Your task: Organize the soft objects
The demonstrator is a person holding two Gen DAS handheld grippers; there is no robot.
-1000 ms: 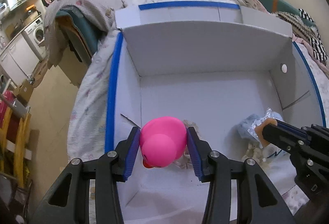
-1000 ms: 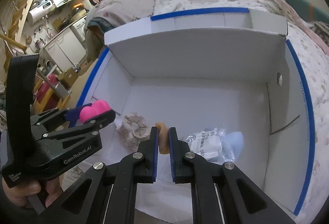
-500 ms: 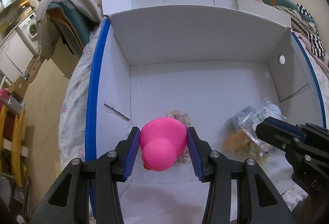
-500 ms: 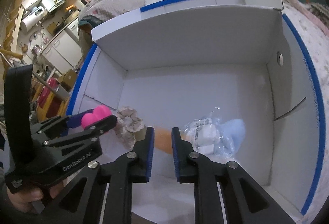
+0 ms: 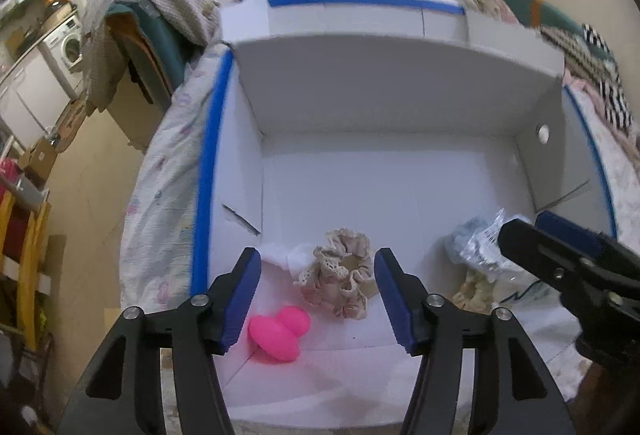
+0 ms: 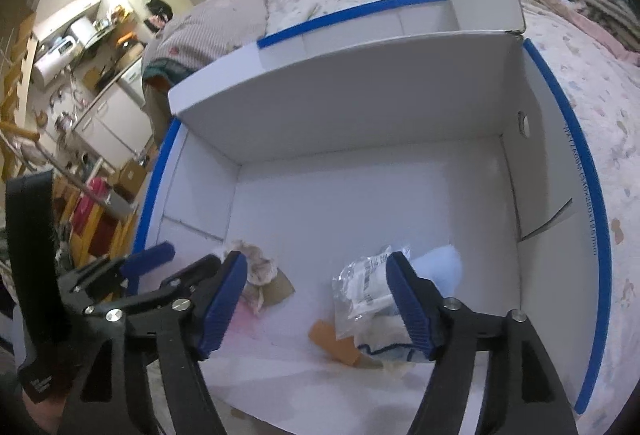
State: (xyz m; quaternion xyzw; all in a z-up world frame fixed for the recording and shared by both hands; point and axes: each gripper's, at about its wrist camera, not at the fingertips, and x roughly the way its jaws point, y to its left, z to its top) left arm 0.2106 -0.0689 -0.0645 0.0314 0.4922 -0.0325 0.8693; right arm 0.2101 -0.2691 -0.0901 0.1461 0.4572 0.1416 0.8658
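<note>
With the left gripper [image 5: 316, 291] and the right gripper [image 6: 316, 299] both spread wide and empty above the box [image 5: 400, 95], where the pink duck [image 5: 280, 333] lies beside the scrunchie [image 5: 340, 281], the placing step seems finished, so the next move probably calls for withdrawing to fetch another soft object.

Duck [image 5: 279, 334] in box [image 5: 400, 107], left of scrunchie [image 5: 340, 271]

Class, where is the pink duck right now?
In the left wrist view, the pink duck lies on the white box floor, near-left corner, beside the beige scrunchie.
</note>
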